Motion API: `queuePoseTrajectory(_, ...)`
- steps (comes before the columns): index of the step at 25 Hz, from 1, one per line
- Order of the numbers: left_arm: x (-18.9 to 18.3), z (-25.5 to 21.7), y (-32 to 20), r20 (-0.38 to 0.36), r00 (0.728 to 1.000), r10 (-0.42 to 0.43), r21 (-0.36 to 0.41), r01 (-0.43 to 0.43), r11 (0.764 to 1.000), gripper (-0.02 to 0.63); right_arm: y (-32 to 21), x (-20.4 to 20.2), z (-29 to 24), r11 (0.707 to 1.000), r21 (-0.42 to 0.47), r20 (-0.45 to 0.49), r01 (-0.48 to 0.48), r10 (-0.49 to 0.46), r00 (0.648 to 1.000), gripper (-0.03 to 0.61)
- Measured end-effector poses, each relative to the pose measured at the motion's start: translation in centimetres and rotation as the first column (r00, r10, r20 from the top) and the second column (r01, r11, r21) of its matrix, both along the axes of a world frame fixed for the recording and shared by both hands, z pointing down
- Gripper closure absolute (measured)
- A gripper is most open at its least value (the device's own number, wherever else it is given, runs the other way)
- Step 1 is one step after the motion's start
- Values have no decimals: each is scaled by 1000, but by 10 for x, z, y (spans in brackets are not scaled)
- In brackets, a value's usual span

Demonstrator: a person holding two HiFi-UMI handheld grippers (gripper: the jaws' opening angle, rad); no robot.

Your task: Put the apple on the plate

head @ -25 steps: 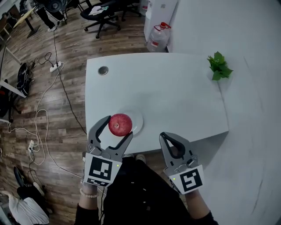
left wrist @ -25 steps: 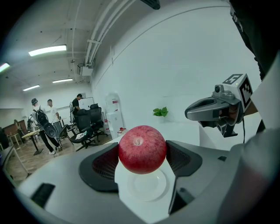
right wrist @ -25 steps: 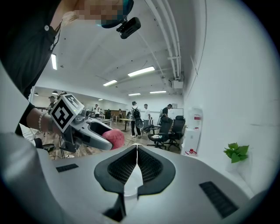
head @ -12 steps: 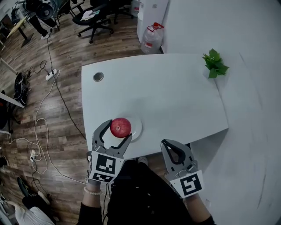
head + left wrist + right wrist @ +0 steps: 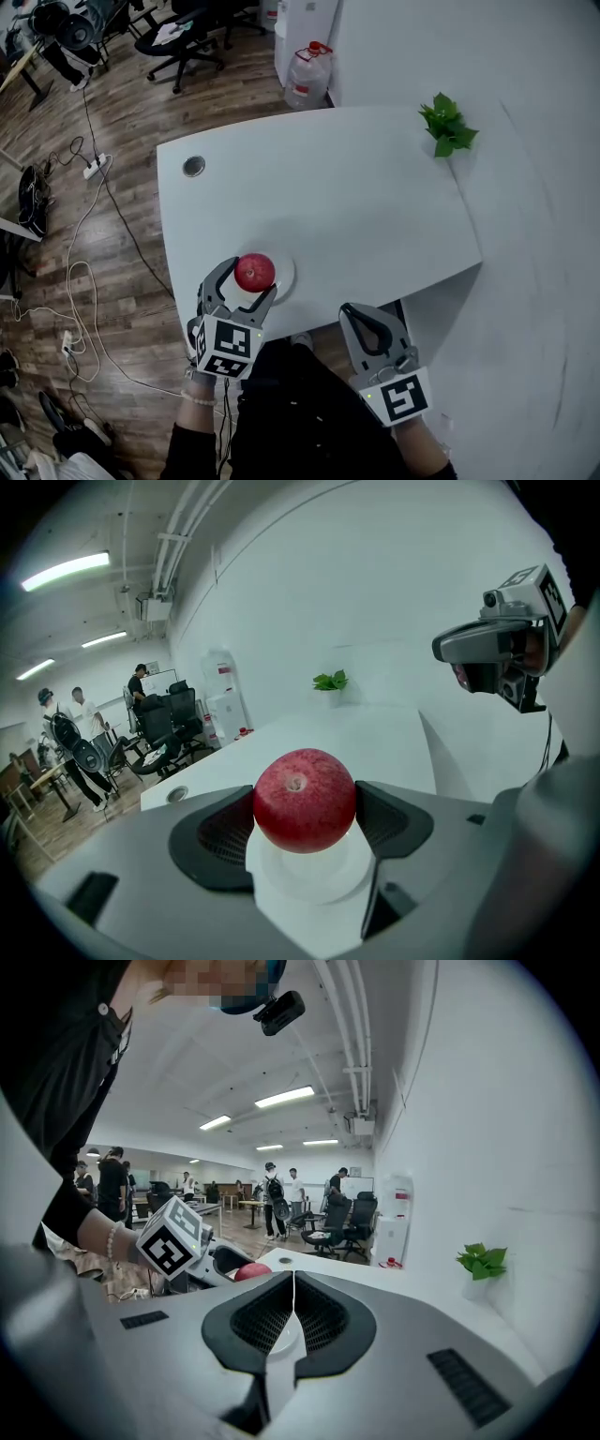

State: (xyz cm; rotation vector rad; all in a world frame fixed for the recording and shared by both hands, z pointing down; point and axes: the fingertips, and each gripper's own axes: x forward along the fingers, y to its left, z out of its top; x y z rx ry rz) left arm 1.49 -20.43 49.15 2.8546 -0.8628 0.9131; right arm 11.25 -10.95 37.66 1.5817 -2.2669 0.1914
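Note:
A red apple (image 5: 254, 272) rests on a small white plate (image 5: 284, 274) near the front left edge of the white table (image 5: 356, 206). My left gripper (image 5: 248, 283) reaches in from the near side, and its two pads press the apple's sides. In the left gripper view the apple (image 5: 305, 801) sits between the dark pads with the plate (image 5: 309, 878) under it. My right gripper (image 5: 371, 323) hangs off the table's front edge, shut with nothing in it; its jaws meet in the right gripper view (image 5: 293, 1312), where the apple (image 5: 248, 1272) shows to the left.
A small green plant (image 5: 446, 125) stands at the table's far right by the white wall. A round cable grommet (image 5: 193, 166) is at the far left corner. A water bottle (image 5: 305, 80), office chairs (image 5: 187, 37) and floor cables (image 5: 84, 234) lie beyond the table.
The left gripper and the apple have gone down towards the plate and look smaller from the head. The head view has shifted, so the table sits lower left. The right gripper has barely moved.

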Motion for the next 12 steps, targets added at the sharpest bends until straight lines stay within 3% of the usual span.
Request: queuePoseTrajectory(12,4,51,-6,88,996,17,-40,-14,999,262,4,-1,14,999,-52,-7,-13,13,1000,537)
